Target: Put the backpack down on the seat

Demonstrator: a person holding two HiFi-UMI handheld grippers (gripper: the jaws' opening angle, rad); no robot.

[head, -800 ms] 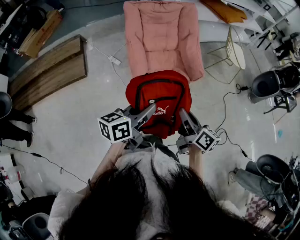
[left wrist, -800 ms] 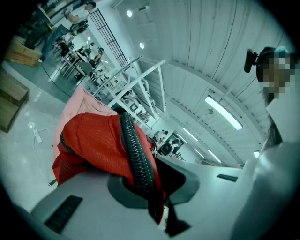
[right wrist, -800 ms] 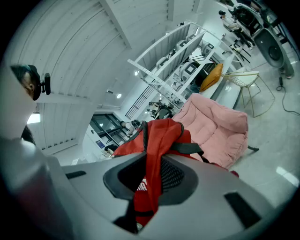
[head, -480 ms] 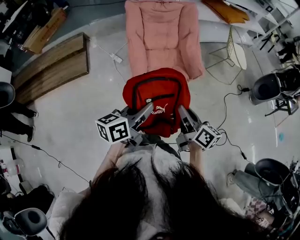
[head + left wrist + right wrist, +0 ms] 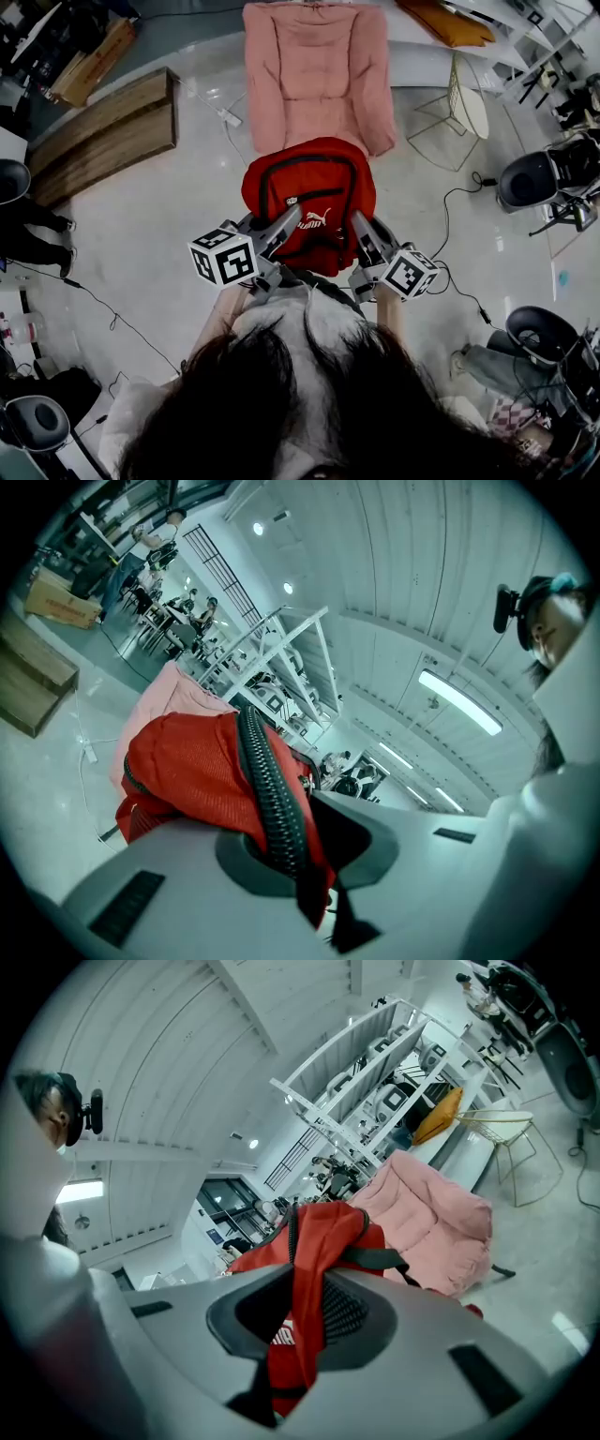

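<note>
Grey left gripper (image 5: 289, 223) is clamped tight on the zipper edge of the red backpack (image 5: 309, 192). The bag's held up between both grippers, right in front of the pink seat (image 5: 314, 75) and not set down on the cushion. Over on the right, the right gripper (image 5: 360, 228) is pinched shut on a fold of the bag's red fabric.

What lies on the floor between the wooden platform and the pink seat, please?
A small white power strip lies there, as the head view shows.
</note>
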